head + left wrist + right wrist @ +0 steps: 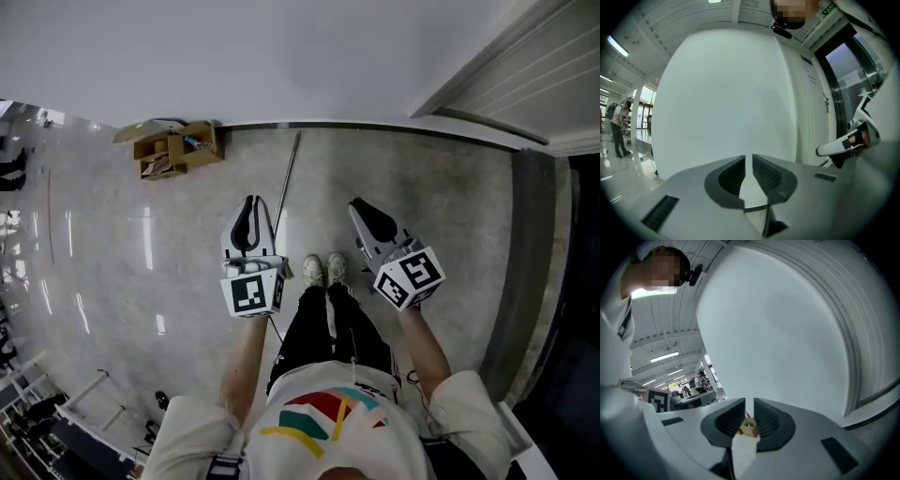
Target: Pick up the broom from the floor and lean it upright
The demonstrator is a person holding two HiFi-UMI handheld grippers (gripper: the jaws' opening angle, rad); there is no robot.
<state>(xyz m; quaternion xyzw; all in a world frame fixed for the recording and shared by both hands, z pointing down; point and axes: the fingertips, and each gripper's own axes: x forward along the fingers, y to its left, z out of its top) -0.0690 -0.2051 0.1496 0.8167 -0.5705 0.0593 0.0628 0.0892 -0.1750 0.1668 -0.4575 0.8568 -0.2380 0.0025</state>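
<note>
Two-handed, pointing forward: left tongs (251, 204) opening, empty; right tongs (364, 208) together, empty.

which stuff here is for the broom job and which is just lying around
For the job:
broom, lying on the floor
left gripper, jaws opening, empty
right gripper, jaws shut, empty

Just lying about:
open cardboard box by the wall
</note>
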